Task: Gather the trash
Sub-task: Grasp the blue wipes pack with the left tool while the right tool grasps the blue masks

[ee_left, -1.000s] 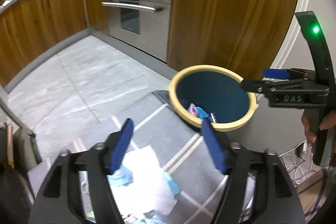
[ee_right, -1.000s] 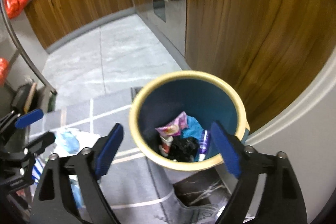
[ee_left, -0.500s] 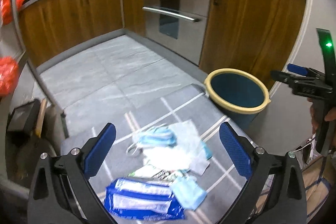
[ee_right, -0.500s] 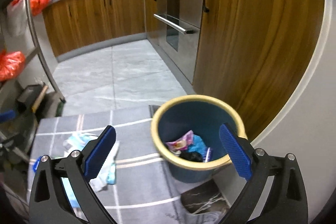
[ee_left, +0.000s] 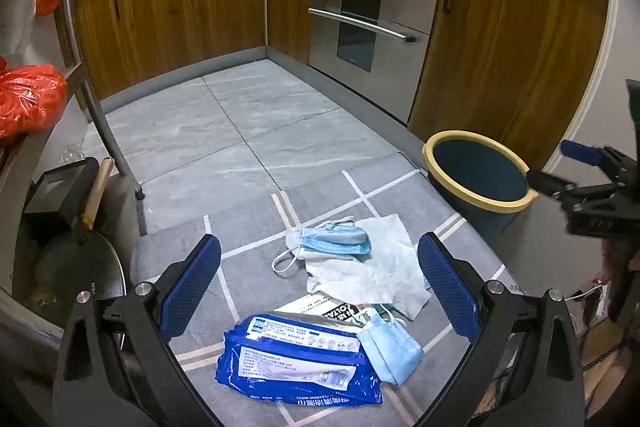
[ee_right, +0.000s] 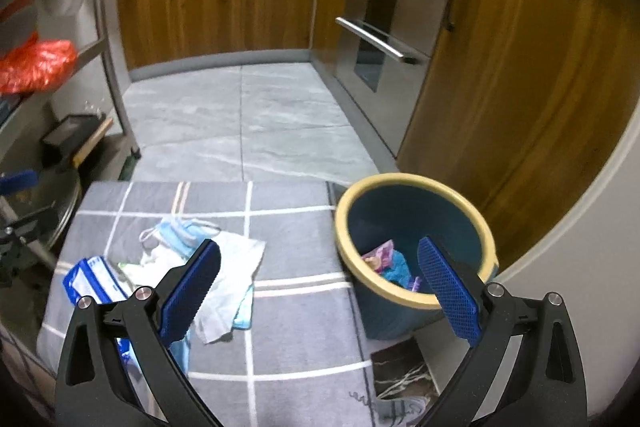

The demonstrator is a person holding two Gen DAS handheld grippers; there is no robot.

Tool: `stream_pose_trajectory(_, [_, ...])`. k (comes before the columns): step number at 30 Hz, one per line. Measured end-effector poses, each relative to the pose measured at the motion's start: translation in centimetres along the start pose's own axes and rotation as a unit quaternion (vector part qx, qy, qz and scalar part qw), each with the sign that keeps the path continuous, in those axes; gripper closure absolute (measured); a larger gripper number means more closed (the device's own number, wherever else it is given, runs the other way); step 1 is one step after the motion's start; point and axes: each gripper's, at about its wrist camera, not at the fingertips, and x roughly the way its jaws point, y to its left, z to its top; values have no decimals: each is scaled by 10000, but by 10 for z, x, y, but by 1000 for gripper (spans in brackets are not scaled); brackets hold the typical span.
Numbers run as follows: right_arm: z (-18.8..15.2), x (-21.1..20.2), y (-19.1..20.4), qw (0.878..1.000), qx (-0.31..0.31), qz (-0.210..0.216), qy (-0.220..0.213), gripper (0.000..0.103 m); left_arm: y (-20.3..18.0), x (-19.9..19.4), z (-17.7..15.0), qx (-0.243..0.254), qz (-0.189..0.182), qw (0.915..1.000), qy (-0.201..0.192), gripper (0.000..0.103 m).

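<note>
A pile of trash lies on the grey mat: a blue wipes pack [ee_left: 298,363], a blue face mask [ee_left: 336,237], a white tissue [ee_left: 376,267], a second mask [ee_left: 390,349] and a printed paper [ee_left: 336,309]. My left gripper [ee_left: 319,239] hangs open above the pile, holding nothing. The yellow-rimmed blue bin [ee_left: 496,205] stands to the right by the wall. My right gripper [ee_right: 319,245] is open and empty, above the mat between the tissue [ee_right: 232,267] and the bin [ee_right: 404,179]. A pink wrapper [ee_right: 380,255] and other trash lie inside the bin.
Wooden cabinets and a steel oven [ee_left: 368,19] line the far wall. A metal rack leg [ee_left: 108,131], red bags [ee_left: 28,103] and a pan with a wooden handle [ee_left: 94,195] crowd the left. A person's hand [ee_left: 616,259] grips the right gripper's handle; cables lie below it.
Both grippers have drawn back from the bin, so it looks smaller and the trash pile has come into view. The left jaws have spread wider.
</note>
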Motion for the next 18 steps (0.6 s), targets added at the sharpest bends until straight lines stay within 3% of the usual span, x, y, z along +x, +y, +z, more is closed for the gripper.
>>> stream_pose_trajectory(9, [-1, 13, 27, 9994, -180, 150, 246, 5, 13, -5, -7, -134, 122, 9998, 131, 6])
stream_pose_trajectory(18, [-2, 23, 44, 9973, -9, 448, 574, 5, 36, 8, -29, -275, 220, 9977, 583, 6])
